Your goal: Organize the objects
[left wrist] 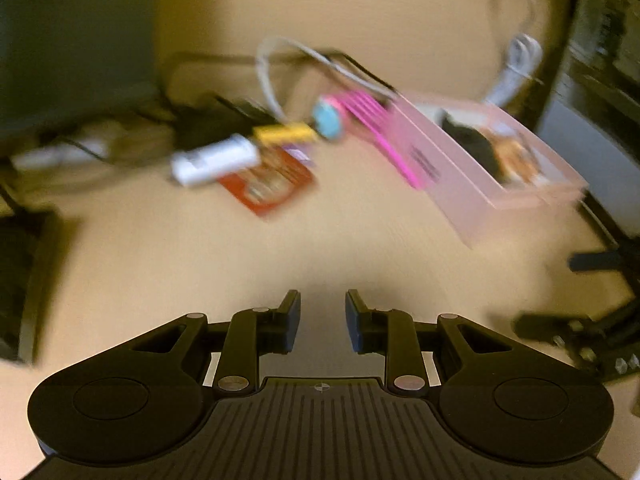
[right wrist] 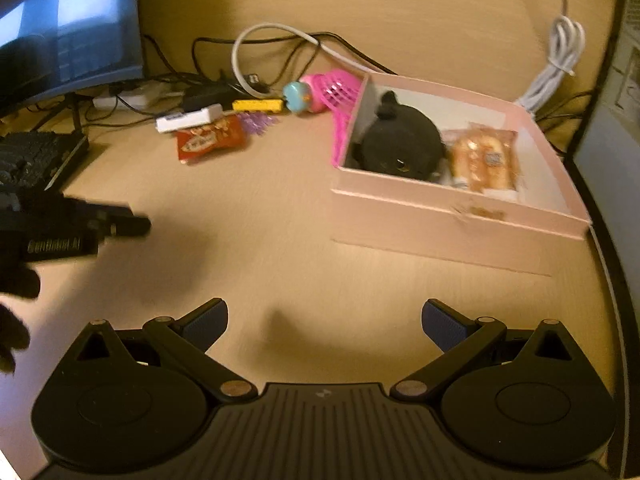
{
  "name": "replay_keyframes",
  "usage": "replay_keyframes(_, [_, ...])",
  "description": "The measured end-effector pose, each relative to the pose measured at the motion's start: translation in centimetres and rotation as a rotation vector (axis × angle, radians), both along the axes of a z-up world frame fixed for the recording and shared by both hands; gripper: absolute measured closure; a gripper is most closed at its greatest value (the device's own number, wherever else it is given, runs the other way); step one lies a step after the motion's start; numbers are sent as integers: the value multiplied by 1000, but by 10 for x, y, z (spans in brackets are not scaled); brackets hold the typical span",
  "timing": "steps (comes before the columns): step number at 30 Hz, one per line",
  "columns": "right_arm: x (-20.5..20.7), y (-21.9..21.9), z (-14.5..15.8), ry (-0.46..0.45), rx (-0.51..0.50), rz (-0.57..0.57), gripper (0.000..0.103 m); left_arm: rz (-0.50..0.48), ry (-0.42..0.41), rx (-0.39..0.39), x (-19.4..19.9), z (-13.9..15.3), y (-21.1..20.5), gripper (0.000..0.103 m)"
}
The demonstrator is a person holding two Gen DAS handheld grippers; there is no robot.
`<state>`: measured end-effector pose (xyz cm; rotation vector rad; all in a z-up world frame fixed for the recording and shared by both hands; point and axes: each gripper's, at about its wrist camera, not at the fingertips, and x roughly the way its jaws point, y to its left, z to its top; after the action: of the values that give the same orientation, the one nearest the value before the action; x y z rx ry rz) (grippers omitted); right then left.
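Note:
A pink box (right wrist: pixel 460 216) stands on the wooden desk at the right, holding a black plush toy (right wrist: pixel 400 140) and a wrapped snack (right wrist: pixel 484 160). Left of it lie a pink mesh toy (right wrist: pixel 336 88), a blue round toy (right wrist: pixel 296 98), a yellow bar (right wrist: pixel 258 105), a white pack (right wrist: pixel 188 118) and a red snack packet (right wrist: pixel 210 138). My right gripper (right wrist: pixel 325 316) hovers wide open over bare desk in front of the box. My left gripper (left wrist: pixel 323 320) shows a narrow gap with nothing in it; the red packet (left wrist: pixel 268 184) and pink box (left wrist: pixel 460 184) lie ahead, blurred.
A monitor (right wrist: pixel 68 32) and a dark keyboard (right wrist: pixel 36 156) sit at the far left. Black and white cables (right wrist: pixel 256 52) trail behind the small items. A coiled white cable (right wrist: pixel 560 60) lies behind the box. The desk edge (right wrist: pixel 608 248) runs close along the right.

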<state>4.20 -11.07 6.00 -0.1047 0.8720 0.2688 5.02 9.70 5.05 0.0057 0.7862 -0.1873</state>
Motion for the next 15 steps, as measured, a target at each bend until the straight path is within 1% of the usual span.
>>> replay_keyframes(3, [-3, 8, 1, -2, 10, 15, 0, -1, -47, 66, 21, 10, 13, 75])
replay_keyframes(5, [-8, 9, -1, 1, 8, 25, 0, -20, -51, 104, 40, 12, 19, 75])
replay_keyframes(8, [-12, 4, -5, 6, -10, 14, 0, -58, -55, 152, 68, 11, 16, 75])
replay_keyframes(10, [-11, -4, -9, 17, -9, -11, 0, -91, -84, 217, 81, 11, 10, 72])
replay_keyframes(12, [-10, -13, -11, 28, -9, -45, 0, -126, -124, 308, 94, 12, 6, 72])
replay_keyframes(15, [-9, -26, -16, 46, -6, -86, 0, -204, -109, 401, 116, 7, 3, 72])
